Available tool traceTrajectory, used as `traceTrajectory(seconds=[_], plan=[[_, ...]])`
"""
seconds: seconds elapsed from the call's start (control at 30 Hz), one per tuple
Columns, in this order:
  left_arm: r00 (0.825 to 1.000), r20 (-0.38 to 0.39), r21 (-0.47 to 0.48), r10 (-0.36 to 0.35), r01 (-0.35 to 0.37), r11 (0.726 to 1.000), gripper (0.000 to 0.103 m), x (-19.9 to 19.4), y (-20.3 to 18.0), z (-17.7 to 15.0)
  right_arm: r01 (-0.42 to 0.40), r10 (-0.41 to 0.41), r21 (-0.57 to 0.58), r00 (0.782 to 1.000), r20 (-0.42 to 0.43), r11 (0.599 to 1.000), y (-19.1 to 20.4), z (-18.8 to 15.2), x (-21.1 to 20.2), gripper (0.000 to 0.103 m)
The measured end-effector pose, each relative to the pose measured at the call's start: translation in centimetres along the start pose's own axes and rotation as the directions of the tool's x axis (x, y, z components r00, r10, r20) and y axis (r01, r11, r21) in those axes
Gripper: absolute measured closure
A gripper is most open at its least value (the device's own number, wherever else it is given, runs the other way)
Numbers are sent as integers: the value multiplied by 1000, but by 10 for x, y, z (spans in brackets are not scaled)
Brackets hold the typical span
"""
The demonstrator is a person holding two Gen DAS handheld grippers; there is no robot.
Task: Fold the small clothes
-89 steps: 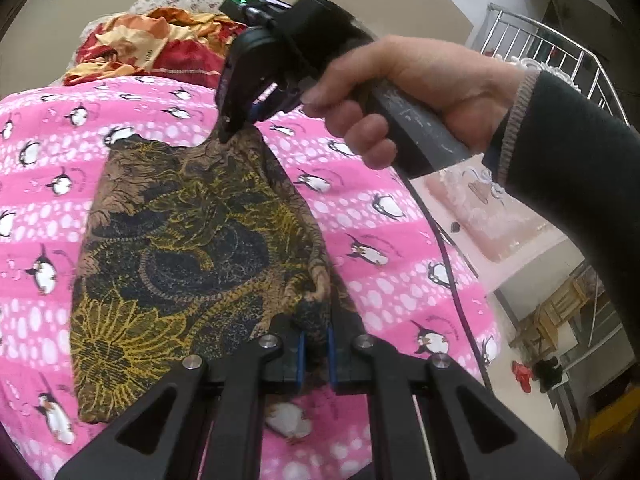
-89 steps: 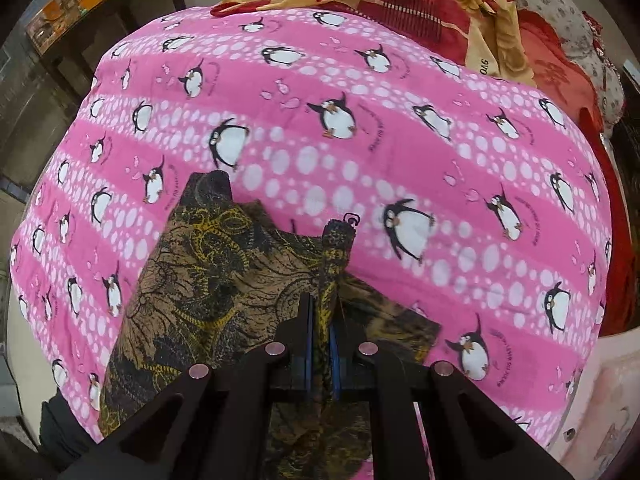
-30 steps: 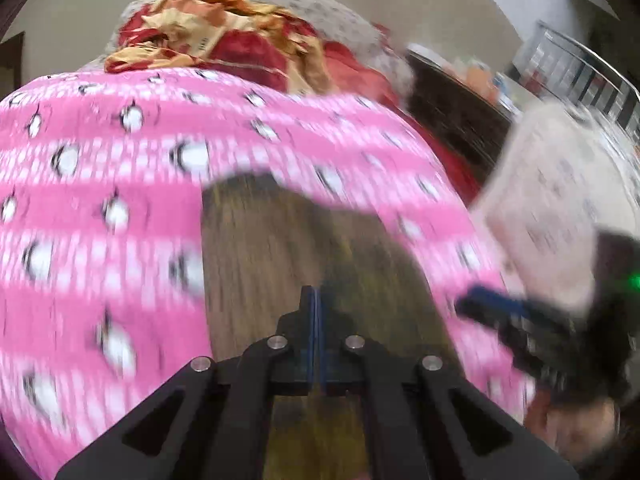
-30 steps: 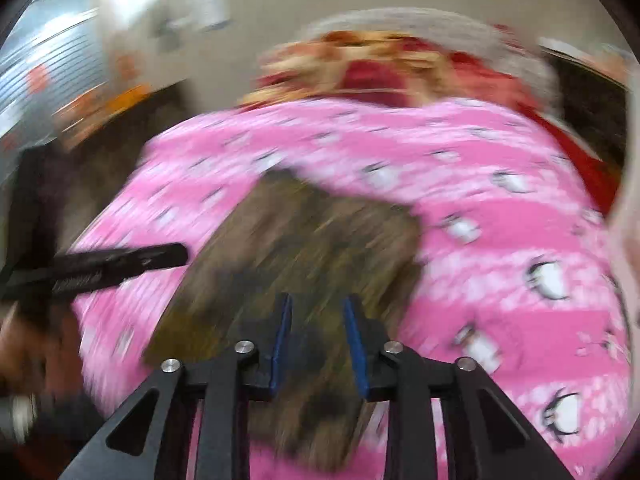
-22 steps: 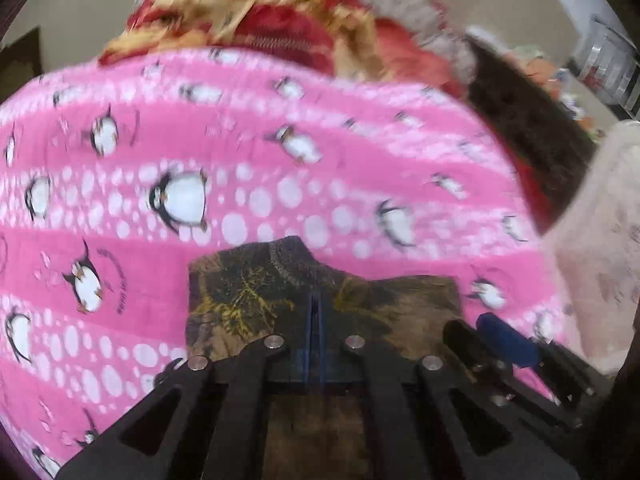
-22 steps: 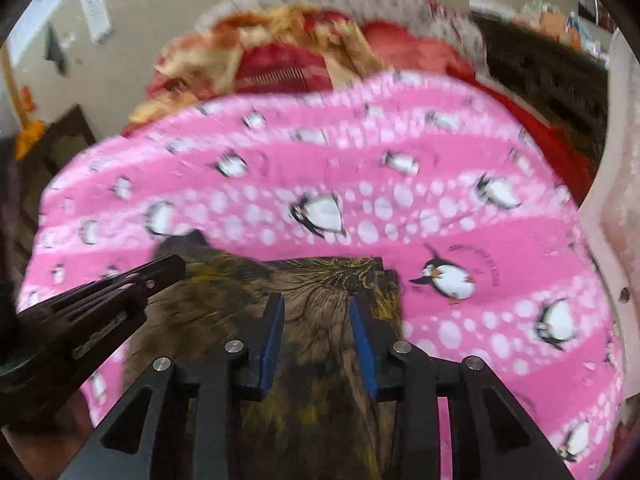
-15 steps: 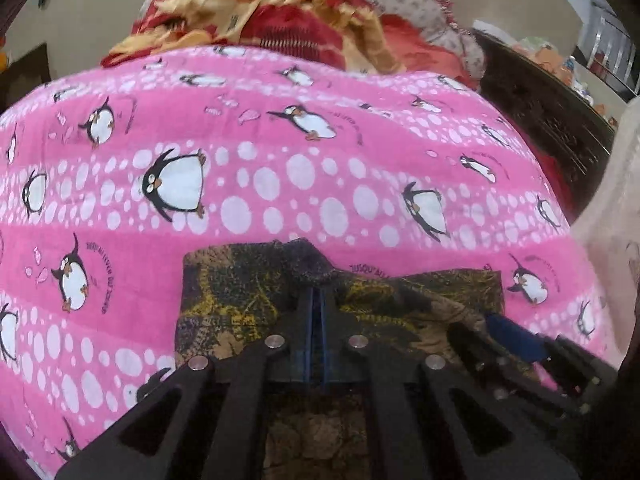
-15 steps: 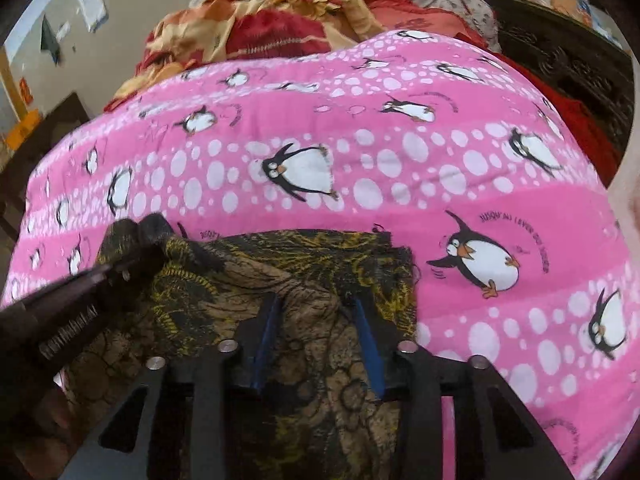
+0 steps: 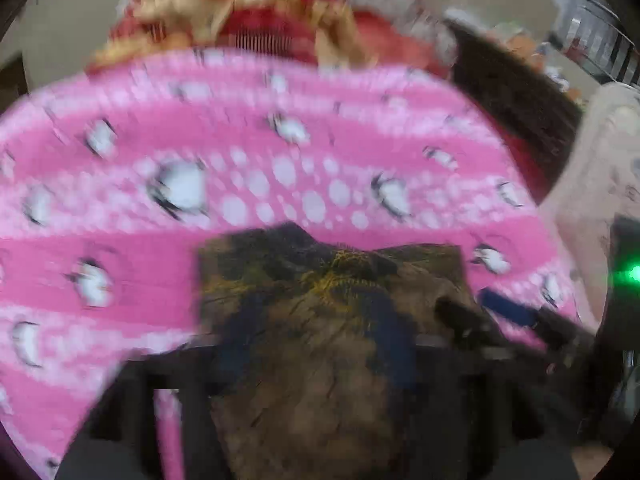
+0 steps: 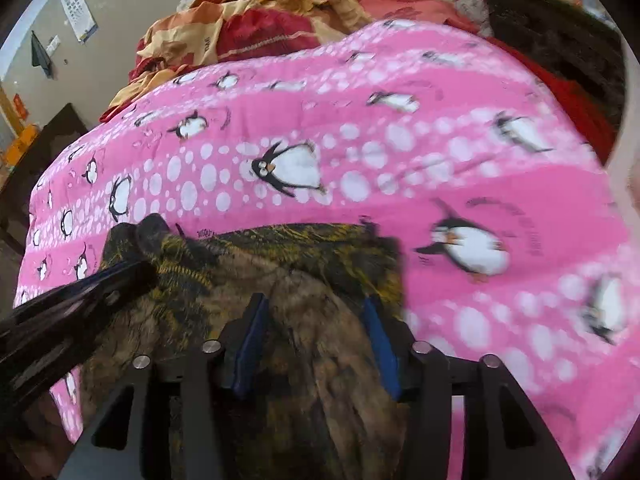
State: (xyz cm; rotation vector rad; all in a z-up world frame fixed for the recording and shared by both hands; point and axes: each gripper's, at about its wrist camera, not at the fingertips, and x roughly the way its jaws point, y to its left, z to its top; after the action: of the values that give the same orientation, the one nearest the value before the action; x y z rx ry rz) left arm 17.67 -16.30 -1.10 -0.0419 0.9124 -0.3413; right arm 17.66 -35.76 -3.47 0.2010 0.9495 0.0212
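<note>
A brown, black and yellow patterned garment [image 9: 328, 320] lies folded on the pink penguin blanket [image 9: 280, 184]. The left wrist view is blurred. In it my left gripper [image 9: 316, 344] hangs over the garment's near part, its jaws opening wide, with cloth under and between them but not pinched. My right gripper [image 10: 316, 340] is also opening. Its blue pads [image 10: 252, 344] stand apart on either side of a raised fold of the garment [image 10: 280, 272]. A black finger [image 10: 112, 280] of the left gripper reaches the garment's far left corner in the right wrist view.
A red and orange quilt [image 10: 260, 20] is heaped at the far end of the blanket [image 10: 400, 140]. Dark wooden furniture [image 10: 560, 40] stands at the right, and a pale padded thing [image 9: 592, 168] beside it. The right gripper's blue pad [image 9: 508, 312] shows at the garment's right edge.
Both grippers swung the garment's held edge over and down onto the blanket. The left jaws, shut on cloth before, now stand apart. The right jaws have widened step by step.
</note>
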Motion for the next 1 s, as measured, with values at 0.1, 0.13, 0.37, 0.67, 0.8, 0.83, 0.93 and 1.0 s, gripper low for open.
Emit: traceTrajectory(seconds=[0.1,0.13,0.37,0.67,0.8,0.83,0.93,1.0], plan=[[997,64,75,-52,48,996,5,-41,10,-24,48,-45,-70,998,53,996,-4,-12,-41,6],[995,44,78,-87,83,994,5,-43,15,-32,31,-26,-83,998,54,996,-8,-17,-49,3],[978,-87,-85,-188,181,980,5,-9,59,-78,-125,119,-118,991,-54,985,-40,-43,-37,1],[939,-128,-69,-320,313,947,5,10,42,-74,-546,544,31,826,-147,837,-56,-54,2,0],[933,-116,-94,-341,332,939,4,17,46,-71,-658,665,97,743,-79,747,-77,-52,13,0],[932,-110,-104,-345,334,937,2,19,46,-70,-675,683,114,727,-69,729,-79,-50,14,0],[939,-110,-80,-325,318,945,1,21,37,-69,-748,759,137,648,-63,650,-75,-43,15,0],[934,-120,-69,-337,331,941,1,19,34,-67,-786,798,145,601,-46,601,-78,-43,14,0]])
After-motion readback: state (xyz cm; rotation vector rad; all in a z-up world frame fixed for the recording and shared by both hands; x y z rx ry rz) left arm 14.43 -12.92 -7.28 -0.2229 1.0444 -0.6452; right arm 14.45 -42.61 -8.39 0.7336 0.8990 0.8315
